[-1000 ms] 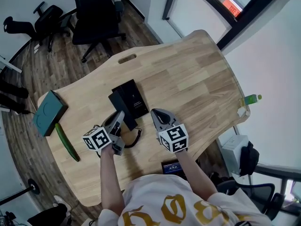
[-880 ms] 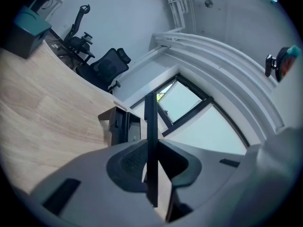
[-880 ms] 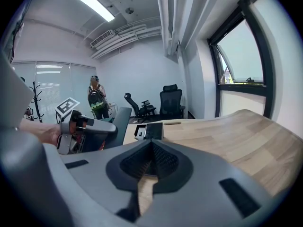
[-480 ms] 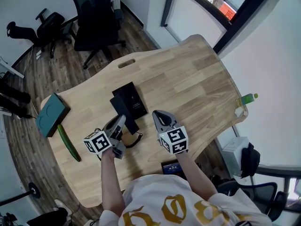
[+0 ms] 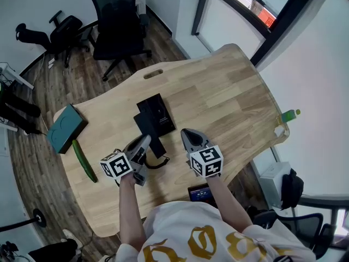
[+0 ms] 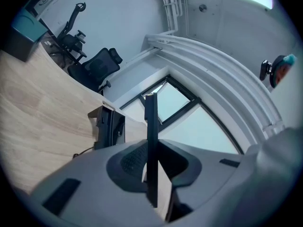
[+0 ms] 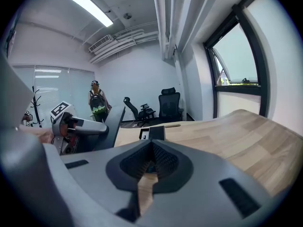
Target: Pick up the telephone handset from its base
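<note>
The black telephone base [image 5: 158, 110] lies on the wooden table [image 5: 218, 91], a little left of its middle. The black handset [image 5: 146, 126] slants just in front of the base, and my left gripper [image 5: 144, 143] is shut on its near end. Its cord [image 5: 158, 163] curls on the table below. In the left gripper view the handset [image 6: 151, 126] shows edge-on as a thin dark bar between the pads, with the base [image 6: 110, 126] behind. My right gripper [image 5: 187, 135] hovers to the right of the handset, shut and holding nothing. In its own view the base [image 7: 154, 132] lies ahead.
A teal box [image 5: 65, 127] and a long green object [image 5: 85, 160] lie at the table's left end. A dark flat device [image 5: 198, 192] lies at the near edge. A green bottle [image 5: 292, 114] shows past the right edge. Office chairs [image 5: 117, 15] stand beyond the table.
My left gripper has lifted a little with the handset in it. The right gripper has hardly moved.
</note>
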Available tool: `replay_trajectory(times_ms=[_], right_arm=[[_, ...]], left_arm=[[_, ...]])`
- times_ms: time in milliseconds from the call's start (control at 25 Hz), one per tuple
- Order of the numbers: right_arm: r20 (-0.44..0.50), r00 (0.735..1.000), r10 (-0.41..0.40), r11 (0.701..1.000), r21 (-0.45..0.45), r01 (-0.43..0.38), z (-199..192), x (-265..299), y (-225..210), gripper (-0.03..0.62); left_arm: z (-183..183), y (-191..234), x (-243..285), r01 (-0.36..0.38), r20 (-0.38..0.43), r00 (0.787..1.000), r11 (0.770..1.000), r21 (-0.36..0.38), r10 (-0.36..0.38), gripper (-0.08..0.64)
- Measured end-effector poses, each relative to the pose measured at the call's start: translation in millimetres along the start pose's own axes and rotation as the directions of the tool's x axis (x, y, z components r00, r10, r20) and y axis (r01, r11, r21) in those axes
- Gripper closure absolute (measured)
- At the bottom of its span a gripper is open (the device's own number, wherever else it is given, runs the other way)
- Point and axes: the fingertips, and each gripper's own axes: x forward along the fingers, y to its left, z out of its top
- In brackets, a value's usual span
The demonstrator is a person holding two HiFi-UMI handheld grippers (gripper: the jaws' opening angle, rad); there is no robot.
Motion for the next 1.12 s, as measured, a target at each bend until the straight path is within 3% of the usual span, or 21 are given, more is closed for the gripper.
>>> replay_trajectory(times_ms=[280, 480, 1120], right_arm=[[0.053, 0.997, 0.047, 0.999, 0.016, -0.048, 14.8, -7.2, 14.9, 0.588], [0.055, 0.998, 0.012, 0.998, -0.060, -0.008, 18.2, -11.2, 18.8, 0.588], [0.098, 0.995, -0.023, 0.995, -0.092, 0.032, 28.1, -27.3, 29.1, 0.588]], left_arm=[[-1.8, -17.9, -10.6, 0.071, 0.010, 0.997, 0.997, -0.028, -0.071, 0.488], [-2.4, -27.2, -16.1, 0.088, 0.015, 0.996, 0.996, -0.014, -0.087, 0.488], [-9.2, -57.0, -34.3, 0.155, 0.021, 0.988, 0.988, 0.011, -0.155, 0.488]])
